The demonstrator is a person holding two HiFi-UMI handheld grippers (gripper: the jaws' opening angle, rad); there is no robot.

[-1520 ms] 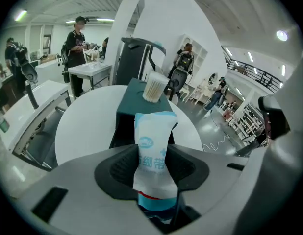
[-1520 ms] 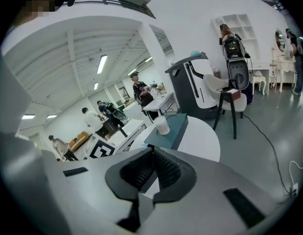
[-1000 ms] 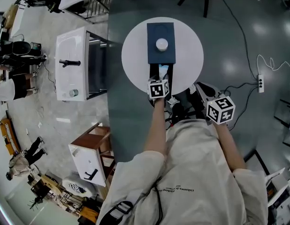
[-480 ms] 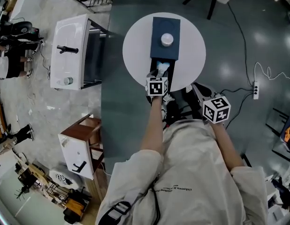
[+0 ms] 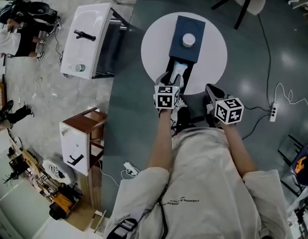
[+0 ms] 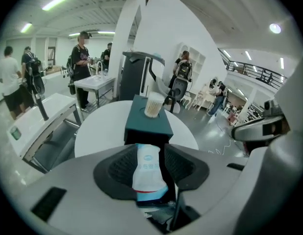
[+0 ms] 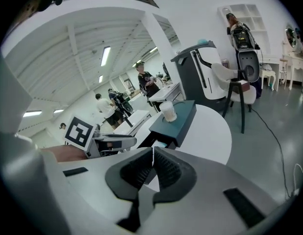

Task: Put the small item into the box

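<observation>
Open hall, two-tone floor, strip lights glowing overhead.
A glossy grey-green floor (image 5: 273, 49) is meeting pale stone-look flooring (image 5: 44, 98) on the left, where a white basin unit (image 5: 86, 39) and a small wooden cabinet (image 5: 84, 126) are standing. A round white counter (image 5: 154, 44) is sitting on the dark part, with chair legs (image 5: 239, 14) just beyond it and a power strip (image 5: 272, 114) lying off to the right. Strip lights (image 6: 58, 0) are glowing on the white ceiling.

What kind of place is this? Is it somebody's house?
Probably not: more like a big showroom or workshop hall. It has strip lights overhead, several people standing about, and a freestanding washbasin.
</observation>
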